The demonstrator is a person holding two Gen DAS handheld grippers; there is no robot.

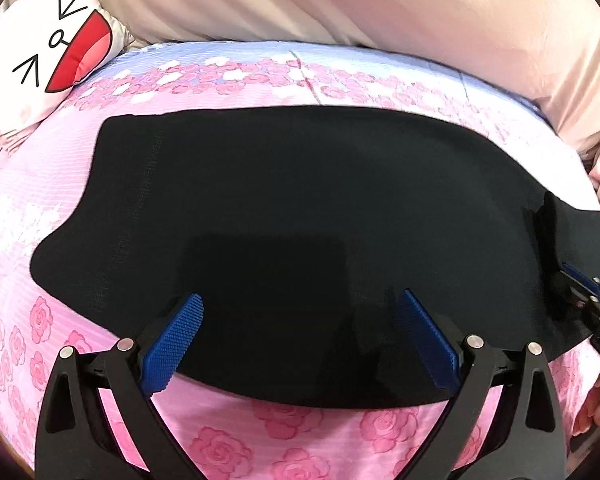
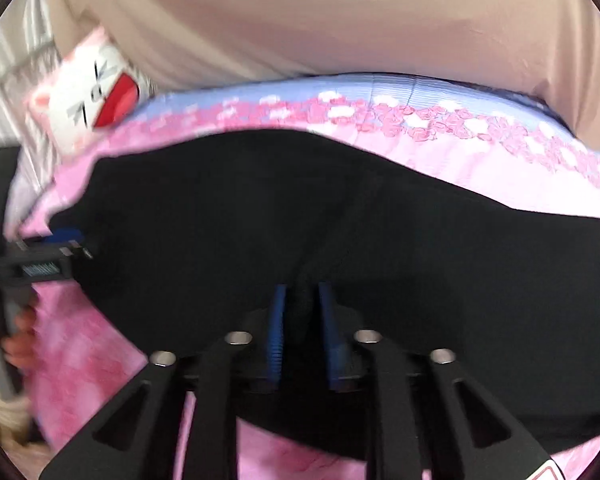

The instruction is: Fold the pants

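Observation:
Black pants (image 1: 284,184) lie spread flat on a pink rose-print bedsheet (image 1: 28,200). My left gripper (image 1: 300,304) hangs open just above the near edge of the pants, its blue pads (image 1: 172,344) wide apart and empty. My right gripper (image 2: 303,296) is shut on a raised fold of the black pants (image 2: 340,208), pinched between its blue pads (image 2: 278,332). The right gripper also shows at the right edge of the left wrist view (image 1: 580,292). The left gripper shows at the left edge of the right wrist view (image 2: 56,248), blurred.
A white cat-face cushion (image 1: 48,52) with a red mouth lies at the back left, also in the right wrist view (image 2: 92,100). A beige duvet (image 1: 340,0) is bunched along the back of the bed. A hand (image 2: 16,336) holds the left gripper's handle.

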